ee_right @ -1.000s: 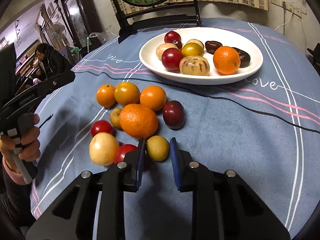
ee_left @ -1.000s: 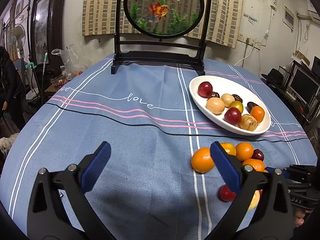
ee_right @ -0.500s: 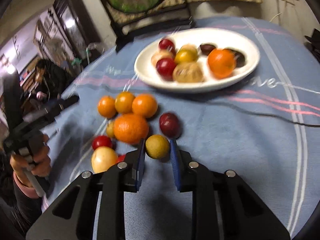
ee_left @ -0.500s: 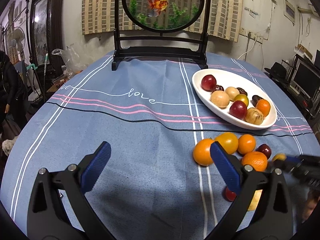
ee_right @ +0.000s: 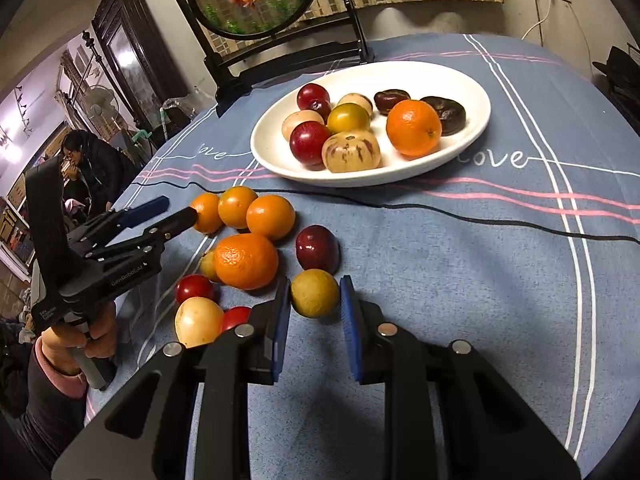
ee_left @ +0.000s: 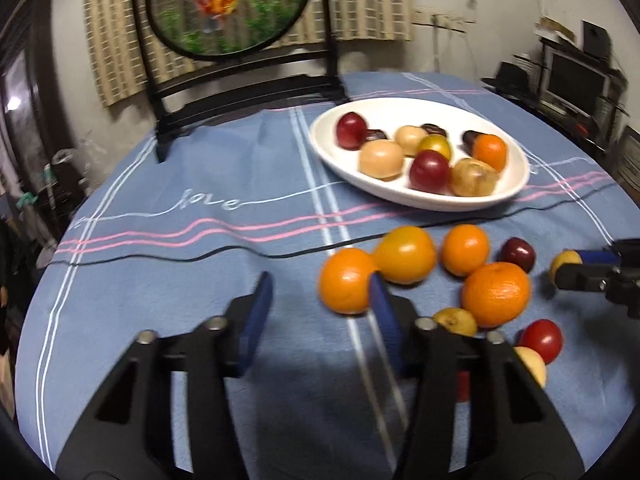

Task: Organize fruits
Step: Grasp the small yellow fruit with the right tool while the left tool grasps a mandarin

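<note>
On the blue tablecloth (ee_right: 460, 280), a white plate (ee_right: 472, 136) sits toward twelve o'clock in the right wrist view, already loaded with red plums, a striped melon, an orange and dark dates. Below it, at about nine o'clock from picture centre, loose fruit is clustered: three small oranges in a row, a large orange (ee_right: 245, 261), a dark red plum (ee_right: 317, 249), a cherry tomato and a pale yellow fruit. The right gripper (ee_right: 315, 308) is clenched on a small yellow-green fruit (ee_right: 314, 293), its blue pads pressing the fruit at either side, near six o'clock of the cluster. The left gripper (ee_left: 320, 312), held by a hand (ee_right: 96, 336) at the left edge, has just been closing; its jaws stand apart with nothing between them, and the right pad lies in front of the leftmost small orange (ee_left: 347, 280); whether it touches I cannot tell. In the left wrist view the plate (ee_left: 516, 184) lies at one o'clock from the gripper.
</note>
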A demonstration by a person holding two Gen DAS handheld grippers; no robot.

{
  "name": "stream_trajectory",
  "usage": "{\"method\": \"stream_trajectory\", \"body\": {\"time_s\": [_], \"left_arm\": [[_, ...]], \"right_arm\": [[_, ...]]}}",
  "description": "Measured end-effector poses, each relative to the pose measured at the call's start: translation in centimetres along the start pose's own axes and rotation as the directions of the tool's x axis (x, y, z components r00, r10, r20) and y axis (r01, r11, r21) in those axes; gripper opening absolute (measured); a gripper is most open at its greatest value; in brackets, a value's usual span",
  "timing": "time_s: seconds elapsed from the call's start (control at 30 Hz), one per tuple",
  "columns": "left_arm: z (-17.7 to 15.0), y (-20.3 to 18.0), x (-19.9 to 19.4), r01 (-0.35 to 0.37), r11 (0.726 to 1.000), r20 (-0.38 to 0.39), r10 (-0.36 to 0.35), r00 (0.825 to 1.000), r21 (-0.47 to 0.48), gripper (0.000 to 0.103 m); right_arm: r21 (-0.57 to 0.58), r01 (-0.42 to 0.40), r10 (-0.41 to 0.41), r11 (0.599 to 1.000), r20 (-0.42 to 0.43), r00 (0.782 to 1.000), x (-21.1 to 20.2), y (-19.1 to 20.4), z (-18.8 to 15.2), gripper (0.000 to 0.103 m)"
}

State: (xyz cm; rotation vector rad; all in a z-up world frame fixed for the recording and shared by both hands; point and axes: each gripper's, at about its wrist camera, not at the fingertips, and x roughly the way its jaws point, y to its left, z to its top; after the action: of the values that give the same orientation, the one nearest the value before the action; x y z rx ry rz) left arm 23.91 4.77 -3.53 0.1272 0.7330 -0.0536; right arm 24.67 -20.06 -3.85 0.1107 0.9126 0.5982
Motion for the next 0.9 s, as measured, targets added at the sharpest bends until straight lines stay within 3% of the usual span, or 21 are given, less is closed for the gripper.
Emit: {"method": "stream_trajectory", "body": {"time_s": [0.17,0.33,0.9], "left_arm": [[-0.2,-1.3,0.7,0.068,0.996,-0.026,-0.066,0.997,0.059,0.041],[0.1,-0.8,1.0,0.081,0.996,-0.027,-0.080,0.996,0.035,0.041],[1.2,0.9,3.9,0.066,0.997,-0.113,-0.069,0.991,-0.028,0.038]], "right_arm": [[-0.008,-0.004,0.004,1.000,0.002,1.000,-0.2,0.3,0.0,0.025],[-0.006,0.003,-0.003,1.000,0.005,1.000,-0.1,0.3,0.0,0.025],[-0.003,0.009,-0.009,1.000,-0.002,1.000,0.0,0.1,0.0,0.025]]}}
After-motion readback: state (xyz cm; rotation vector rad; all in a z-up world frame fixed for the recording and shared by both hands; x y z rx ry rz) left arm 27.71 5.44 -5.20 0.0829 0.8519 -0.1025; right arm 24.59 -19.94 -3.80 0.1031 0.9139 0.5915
